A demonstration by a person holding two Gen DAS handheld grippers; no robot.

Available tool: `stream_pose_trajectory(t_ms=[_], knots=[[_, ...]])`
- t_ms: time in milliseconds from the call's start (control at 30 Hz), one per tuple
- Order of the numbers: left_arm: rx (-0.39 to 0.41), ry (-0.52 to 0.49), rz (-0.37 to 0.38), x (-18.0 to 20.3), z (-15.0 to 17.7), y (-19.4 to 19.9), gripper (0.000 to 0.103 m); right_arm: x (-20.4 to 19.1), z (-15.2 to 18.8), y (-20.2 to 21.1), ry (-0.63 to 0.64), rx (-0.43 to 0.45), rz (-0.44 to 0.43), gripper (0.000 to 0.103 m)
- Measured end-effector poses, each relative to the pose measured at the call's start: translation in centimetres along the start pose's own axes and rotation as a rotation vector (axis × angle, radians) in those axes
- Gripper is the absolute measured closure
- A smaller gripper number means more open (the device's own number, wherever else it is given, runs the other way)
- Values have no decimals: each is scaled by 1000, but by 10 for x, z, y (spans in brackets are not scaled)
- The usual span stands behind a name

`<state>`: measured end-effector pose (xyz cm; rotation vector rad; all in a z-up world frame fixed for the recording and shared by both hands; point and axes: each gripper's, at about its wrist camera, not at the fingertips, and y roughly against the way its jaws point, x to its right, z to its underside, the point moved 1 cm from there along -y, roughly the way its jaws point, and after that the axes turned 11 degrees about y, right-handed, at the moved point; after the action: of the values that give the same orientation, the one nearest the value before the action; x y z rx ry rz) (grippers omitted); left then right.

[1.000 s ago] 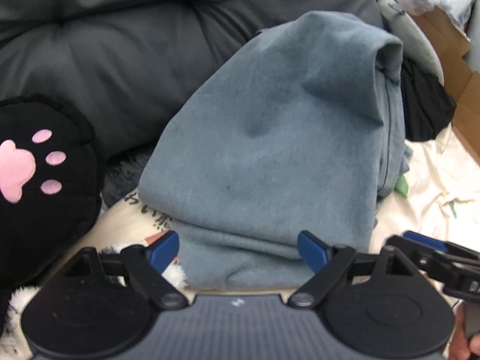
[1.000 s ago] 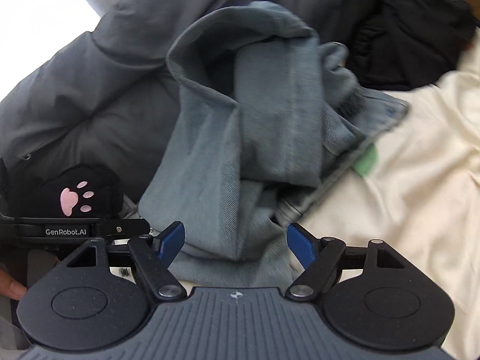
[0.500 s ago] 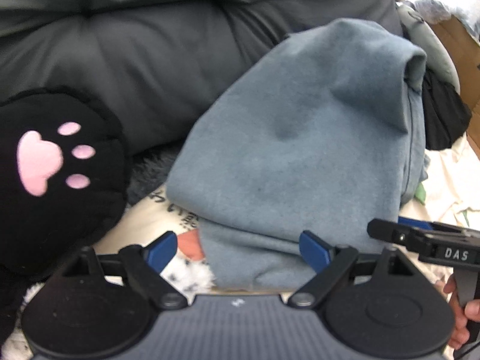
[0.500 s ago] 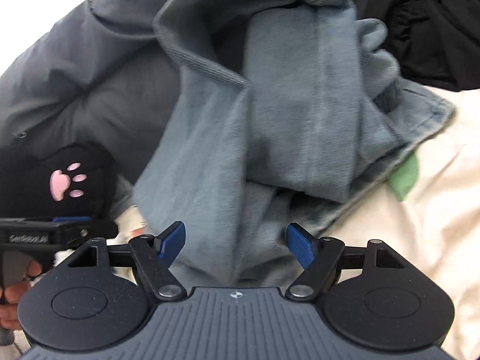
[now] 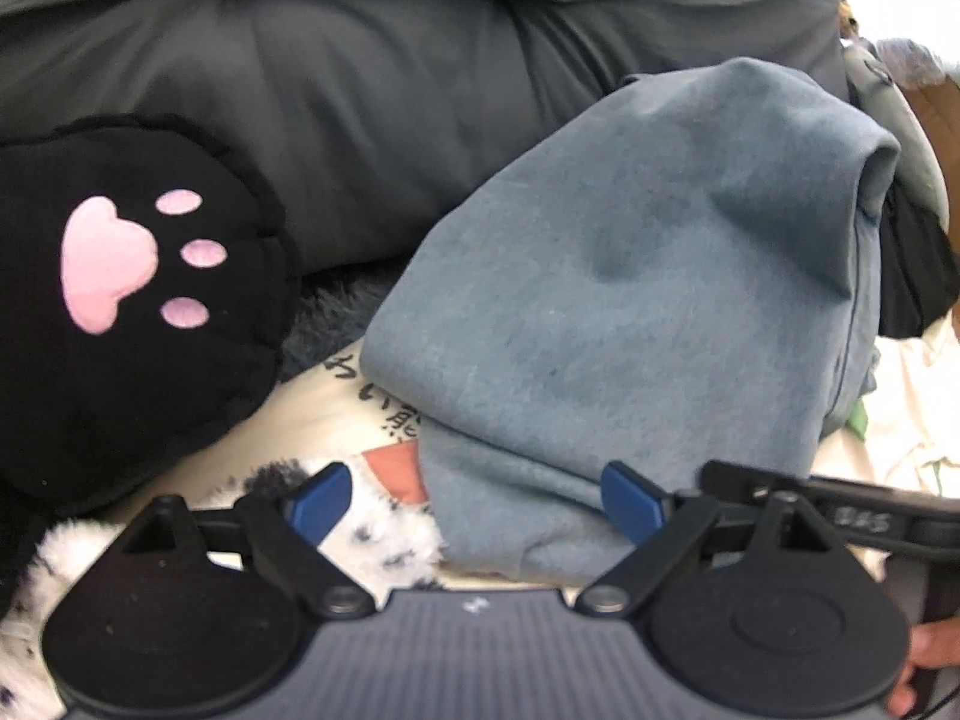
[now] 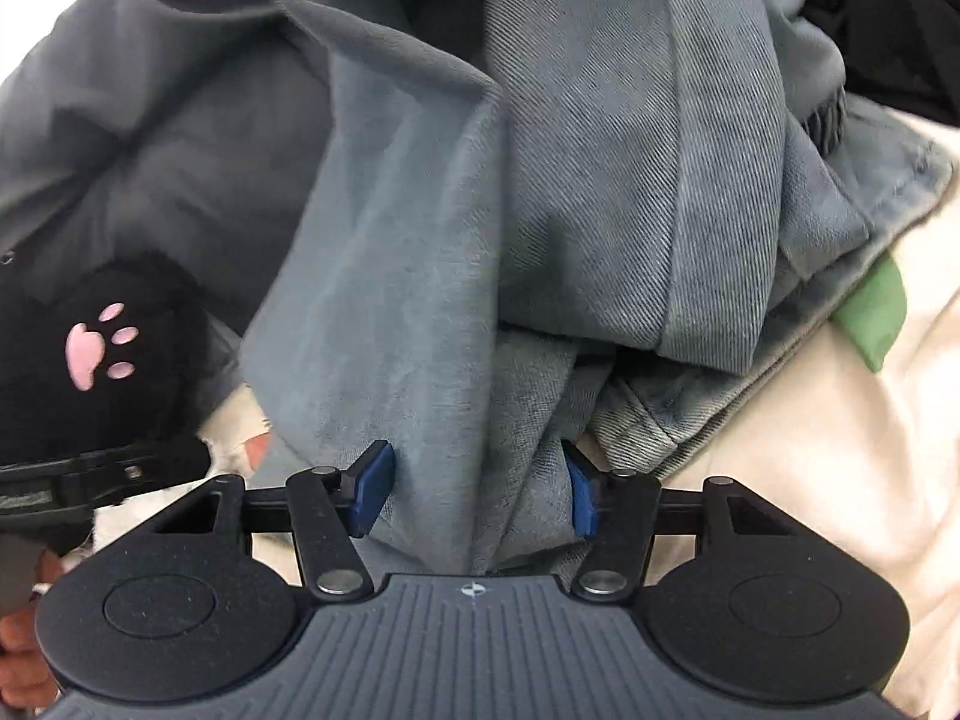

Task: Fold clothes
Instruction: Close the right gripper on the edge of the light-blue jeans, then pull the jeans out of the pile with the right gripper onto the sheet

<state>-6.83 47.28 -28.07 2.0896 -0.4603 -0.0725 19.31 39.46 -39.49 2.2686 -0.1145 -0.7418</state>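
A blue-grey garment (image 5: 630,300) lies bunched in a heap on a cream printed sheet (image 5: 336,414), its near hem toward me. My left gripper (image 5: 474,504) stands open at that hem; the cloth's corner lies between its fingers, close to the right pad (image 5: 630,507) and well clear of the left one. In the right wrist view the same garment (image 6: 588,180) shows its twill folds and a ribbed cuff. My right gripper (image 6: 477,492) straddles a thick fold of it; its jaws are closing, with the cloth filling the gap between them.
A black cushion with a pink paw print (image 5: 138,300) sits at the left. A dark grey padded cover (image 5: 360,90) fills the back. Cream fabric (image 6: 810,450) with a green tag (image 6: 870,318) lies to the right, black clothing (image 6: 888,12) behind it. White spotted fleece (image 5: 390,540) lies near.
The right gripper has moved forward and down onto the garment's fold, and its jaws have narrowed around it. In the left view the scene has drifted right; the left jaws stay wide.
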Motion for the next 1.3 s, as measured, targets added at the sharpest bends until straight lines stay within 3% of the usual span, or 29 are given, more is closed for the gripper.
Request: stream_pose_trajectory(t_ms=[67,100,133,200,267,500,733,933,1067,1300], knots=[[5,-13,10,3,2,1,11,4,5,1,-47,20,-21,41],[6,-22,12,5,3,1,11,4,7,3,-50,35,-30,47],[7,-30,11,6,4,1,11,3,9,6,-46,45,-44,55],[6,-33,6,5,7,0,11,2,11,10,-44,60,-76,83],[-2,-19,4,4,8,-2,11,6,12,15,-109,67,-112,89],[-18,11,8,7,9,-10,11,11,32,50,-253,136,-113,92],[-35,-59,-5,20,8,-3,10,26,69,92,-420,156,-59,92],[-45,-8,29,19,4,-2,10,22,91,137,-412,152,26,92],[-58,-29,48,29,13,-3,9,23,103,171,-377,128,91,92],[-75,-47,85,49,22,-3,9,55,131,242,-335,54,210,92]])
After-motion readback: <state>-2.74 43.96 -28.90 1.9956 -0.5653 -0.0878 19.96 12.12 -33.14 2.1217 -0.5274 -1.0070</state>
